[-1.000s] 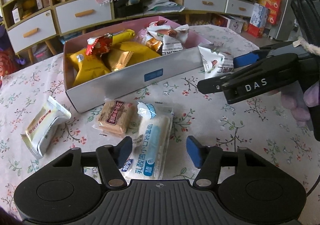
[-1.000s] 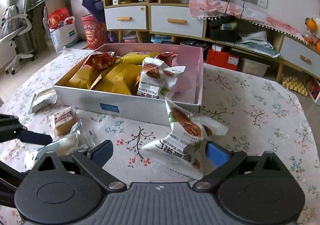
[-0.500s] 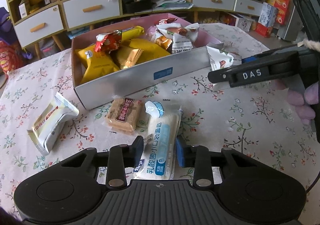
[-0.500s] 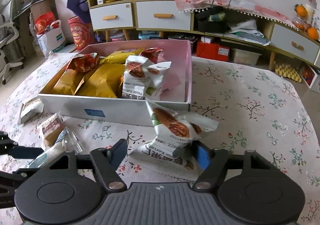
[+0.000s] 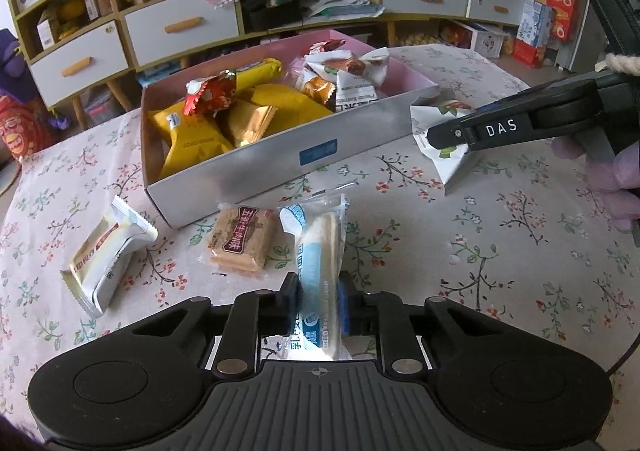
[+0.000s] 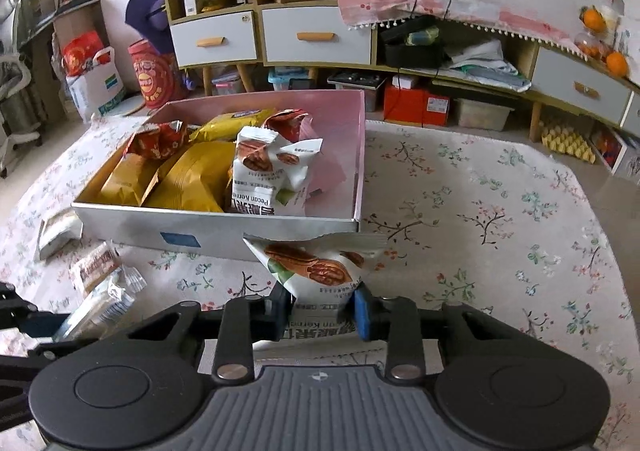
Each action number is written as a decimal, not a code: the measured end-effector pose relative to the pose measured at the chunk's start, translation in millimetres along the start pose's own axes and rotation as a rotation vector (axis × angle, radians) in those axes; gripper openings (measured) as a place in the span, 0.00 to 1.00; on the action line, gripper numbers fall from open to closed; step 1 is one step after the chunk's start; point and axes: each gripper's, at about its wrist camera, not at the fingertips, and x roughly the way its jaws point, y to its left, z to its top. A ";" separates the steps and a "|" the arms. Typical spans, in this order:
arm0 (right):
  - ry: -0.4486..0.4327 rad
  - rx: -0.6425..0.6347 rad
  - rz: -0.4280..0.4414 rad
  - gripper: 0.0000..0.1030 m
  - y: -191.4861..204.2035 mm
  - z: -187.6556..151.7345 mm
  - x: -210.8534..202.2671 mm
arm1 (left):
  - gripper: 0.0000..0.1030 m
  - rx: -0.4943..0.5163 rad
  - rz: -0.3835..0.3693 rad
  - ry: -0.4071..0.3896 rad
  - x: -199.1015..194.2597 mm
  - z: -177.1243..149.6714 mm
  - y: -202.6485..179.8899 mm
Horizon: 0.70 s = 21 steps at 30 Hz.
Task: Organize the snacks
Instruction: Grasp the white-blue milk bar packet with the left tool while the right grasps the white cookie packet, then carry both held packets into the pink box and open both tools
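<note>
Both tools have closed since the earlier frames: the left tool (image 5: 318,301), spread wide around the bread packet (image 5: 320,251) a second ago, is now clenched on its near end, and the right tool (image 6: 322,307) has pinched the pecan bag (image 6: 320,271) that it only straddled before. Each snack is held by its lower edge, with the rest of the pack standing free above the fingers, likely so it can be carried over the wall and dropped in. The bread packet is just clear of the bench beside the brown biscuit pack (image 5: 242,239); the pecan bag hangs just in front of the box (image 6: 224,233), near its right corner.

That box already holds yellow, gold and red packs plus more pecan bags, so the sorting looks well along. A white wafer pack (image 5: 108,253) and the biscuit pack lie loose on the bench in front of the box, not yet collected.

The bench (image 6: 500,251) wears a pale floral cloth, soft and a little wrinkled. Behind it is a cluttered living room: low cabinets with grey drawers, a small fan, oranges, boxes on the floor.
</note>
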 end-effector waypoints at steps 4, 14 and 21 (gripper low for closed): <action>0.003 -0.012 -0.013 0.11 0.7 1.2 -4.8 | 0.16 0.000 -0.003 0.002 -1.5 0.7 -0.7; -0.038 -0.051 -0.012 0.11 7.3 6.3 -27.6 | 0.15 -0.016 -0.002 -0.021 -15.6 6.6 -1.6; -0.091 -0.026 0.005 0.11 8.6 18.0 -48.3 | 0.15 -0.070 0.021 -0.094 -35.5 26.1 9.8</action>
